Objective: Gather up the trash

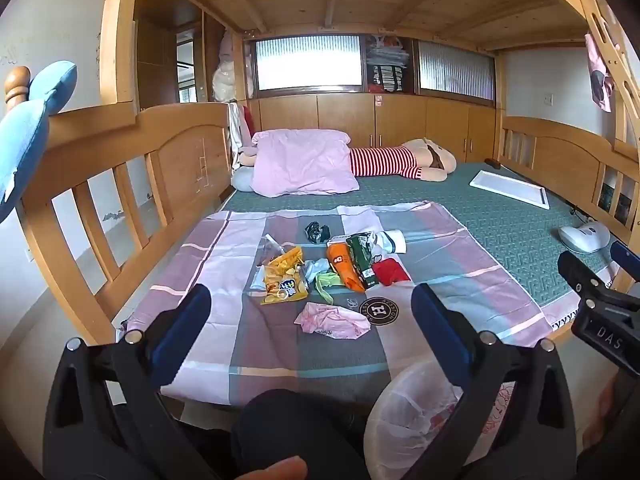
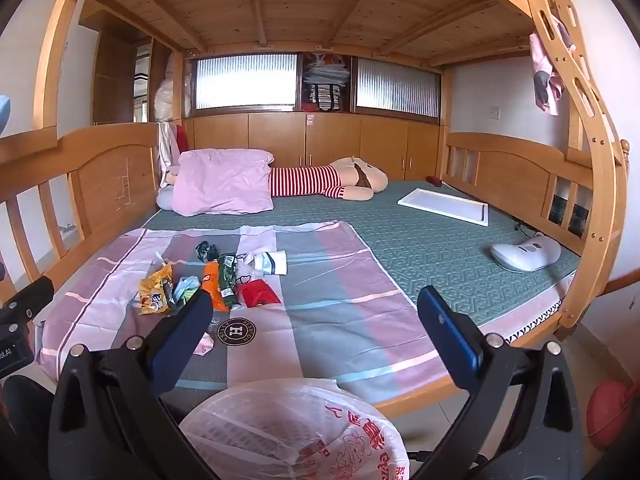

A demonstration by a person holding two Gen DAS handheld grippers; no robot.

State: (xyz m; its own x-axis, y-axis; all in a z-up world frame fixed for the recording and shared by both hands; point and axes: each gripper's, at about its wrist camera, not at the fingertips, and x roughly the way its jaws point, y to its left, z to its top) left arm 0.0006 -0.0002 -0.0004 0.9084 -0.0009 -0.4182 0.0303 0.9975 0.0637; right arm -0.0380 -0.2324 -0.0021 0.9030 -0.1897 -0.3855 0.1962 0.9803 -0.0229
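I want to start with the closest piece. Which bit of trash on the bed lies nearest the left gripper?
The crumpled pink wrapper. It lies alone, closest to the left gripper, in front of the yellow chip bag and the orange packet.

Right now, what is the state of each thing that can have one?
Left claw: open, holding nothing.
Right claw: open, holding nothing.
Chip bag: torn open, lying flat.
Pink wrapper: crumpled on the sheet.
Bin liner bag: mouth open, below the bed edge.
Cupboard doors: closed.
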